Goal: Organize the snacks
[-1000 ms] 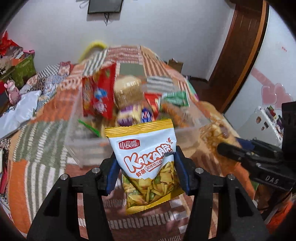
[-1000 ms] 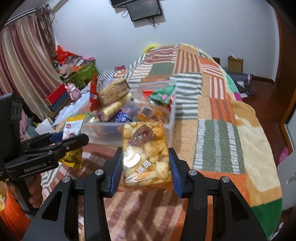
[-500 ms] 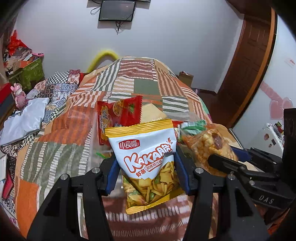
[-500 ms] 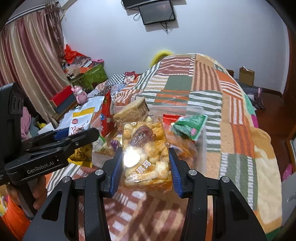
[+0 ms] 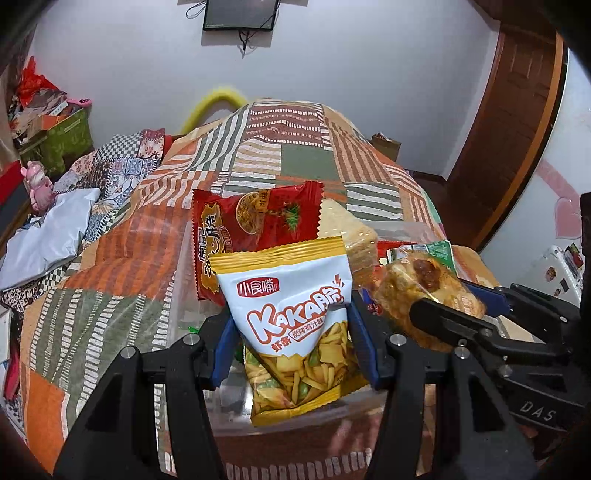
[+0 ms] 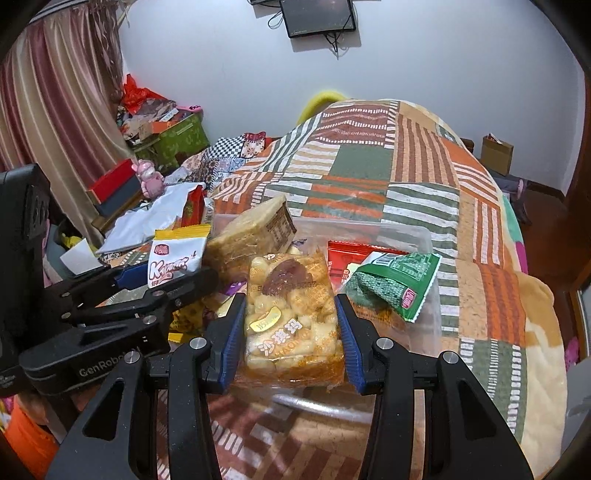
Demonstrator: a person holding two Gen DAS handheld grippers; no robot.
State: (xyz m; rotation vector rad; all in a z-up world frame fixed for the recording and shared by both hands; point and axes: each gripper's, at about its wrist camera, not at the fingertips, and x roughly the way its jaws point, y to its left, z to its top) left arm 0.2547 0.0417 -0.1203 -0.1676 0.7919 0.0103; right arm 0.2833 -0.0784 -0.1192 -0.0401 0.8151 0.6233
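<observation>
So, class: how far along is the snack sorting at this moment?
Done: several packs, including the red packet and green packet, sit in the clear bin. In hand: left gripper holds the Kaka bag, right gripper the sachima pack. Left: dropping both in.

In the left wrist view, we see the white snack bag covering the lower part of the red packet and much of the clear bin behind it. The right claw hides one side of the clear-wrapped pastry. In the right wrist view, that pastry masks the bin's contents behind it, and small print on the green packet is unreadable. The wall screen is cut by the top edge.
</observation>
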